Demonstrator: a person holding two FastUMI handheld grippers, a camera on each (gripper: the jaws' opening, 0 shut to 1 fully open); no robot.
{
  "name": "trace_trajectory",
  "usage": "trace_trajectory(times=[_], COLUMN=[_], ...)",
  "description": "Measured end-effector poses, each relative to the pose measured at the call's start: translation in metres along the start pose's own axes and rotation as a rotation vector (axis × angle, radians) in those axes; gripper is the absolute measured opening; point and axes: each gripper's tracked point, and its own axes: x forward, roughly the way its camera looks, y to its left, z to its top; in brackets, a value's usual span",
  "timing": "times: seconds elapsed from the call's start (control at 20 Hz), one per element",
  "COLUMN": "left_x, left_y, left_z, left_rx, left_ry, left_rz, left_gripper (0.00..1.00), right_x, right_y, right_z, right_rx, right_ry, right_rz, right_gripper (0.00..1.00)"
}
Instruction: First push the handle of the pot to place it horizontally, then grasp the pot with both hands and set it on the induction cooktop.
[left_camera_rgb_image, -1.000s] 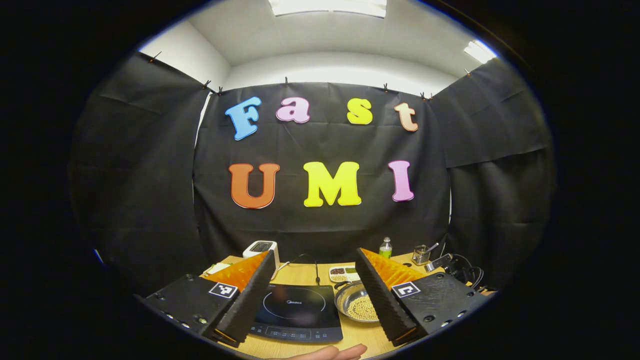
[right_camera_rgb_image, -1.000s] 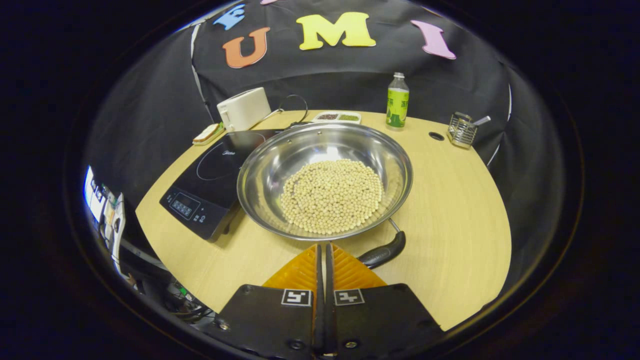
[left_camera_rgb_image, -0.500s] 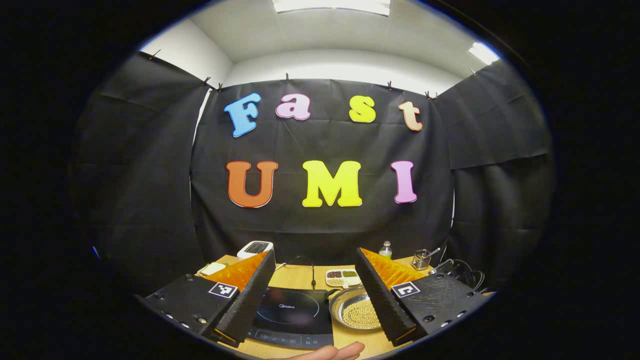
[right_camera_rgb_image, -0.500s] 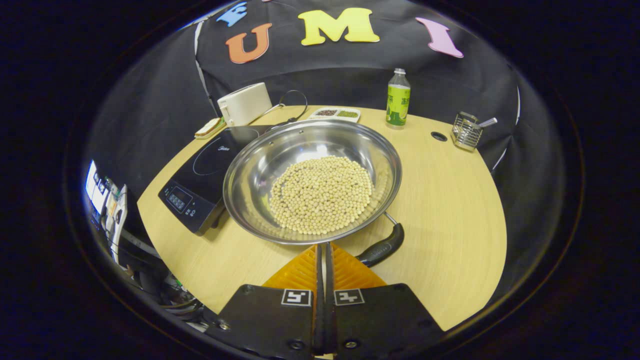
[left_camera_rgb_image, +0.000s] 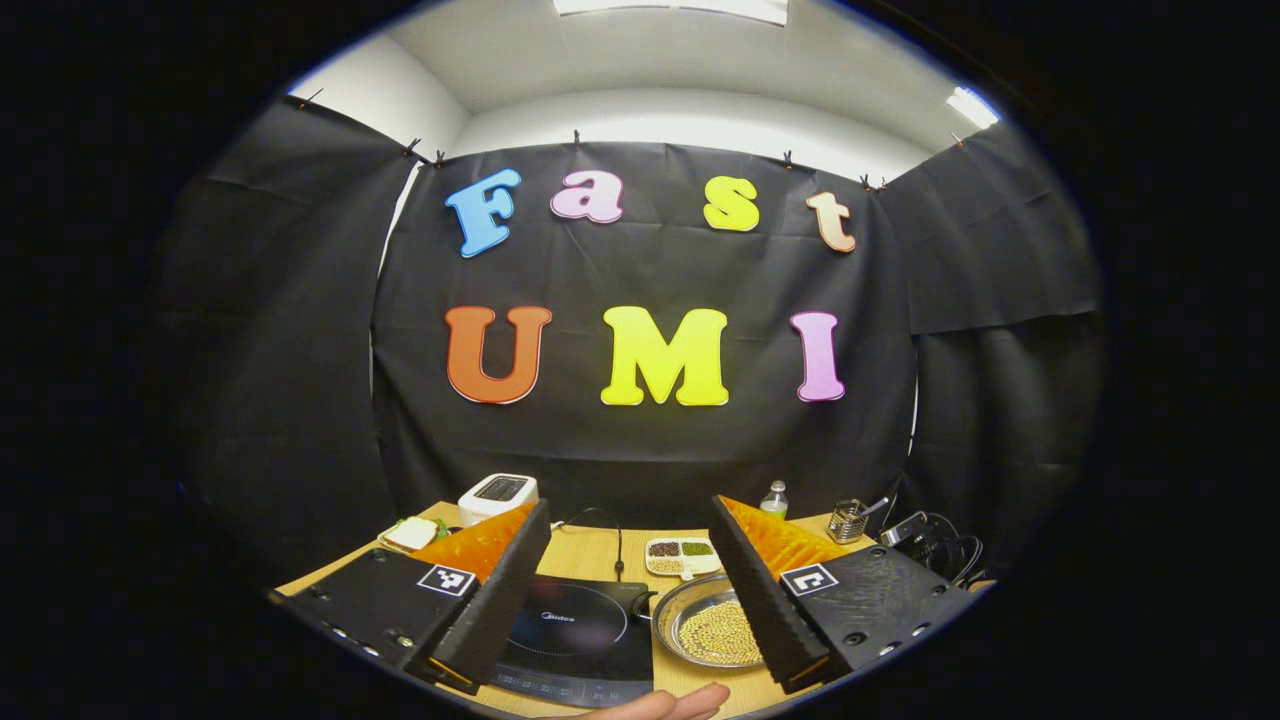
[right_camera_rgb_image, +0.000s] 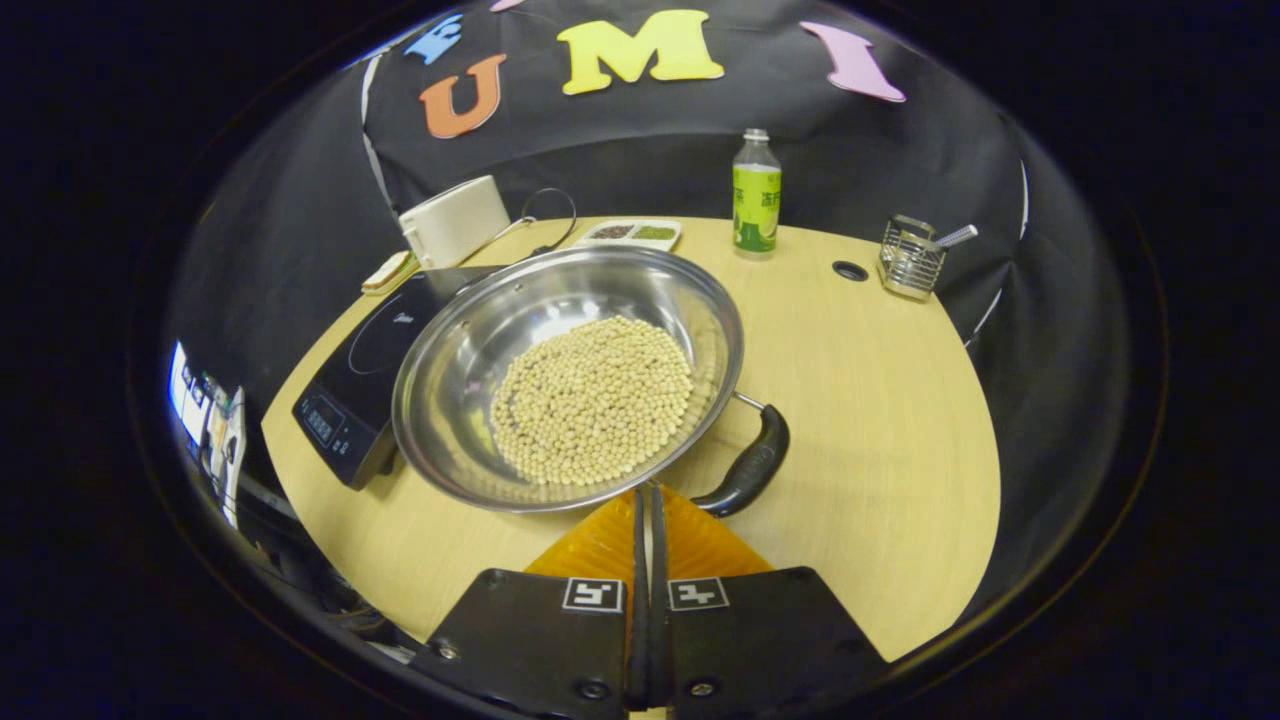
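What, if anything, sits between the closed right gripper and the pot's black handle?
Nothing visible. In the right gripper view the right gripper, fingers together, points at bare table just left of the handle, whose tip lies close to the fingertips. The pot of beans sits just beyond, beside the induction cooktop.

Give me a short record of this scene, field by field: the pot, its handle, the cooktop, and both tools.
pot: steel pot holding pale beans, on the table, its left rim over the cooktop's edge
handle: black handle, angled toward the right tool, not yet horizontal
cooktop: black induction cooktop, left of the pot
left tool: left tool, open, held high
right tool: right tool, shut, tips beside the handle's end
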Motion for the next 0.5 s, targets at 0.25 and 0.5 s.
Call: trace_trajectory(times=[0.25, 0.5], left_x=[0.024, 0.045], left_y=[-0.003, 0.006], left_z=[-0.03, -0.059], left_rx=[-0.018, -0.055], left_ry=[0.058, 0.129], left_rz=[-0.018, -0.006], left_gripper=[0.95, 0.95], right_x=[0.011, 0.02], right_y=[-0.027, -0.043], right_z=[0.019, 0.033], right_rx=[0.053, 0.042], right_ry=[-0.041, -0.063], right_rz=[-0.053, -0.113], right_gripper=[0.01, 0.04])
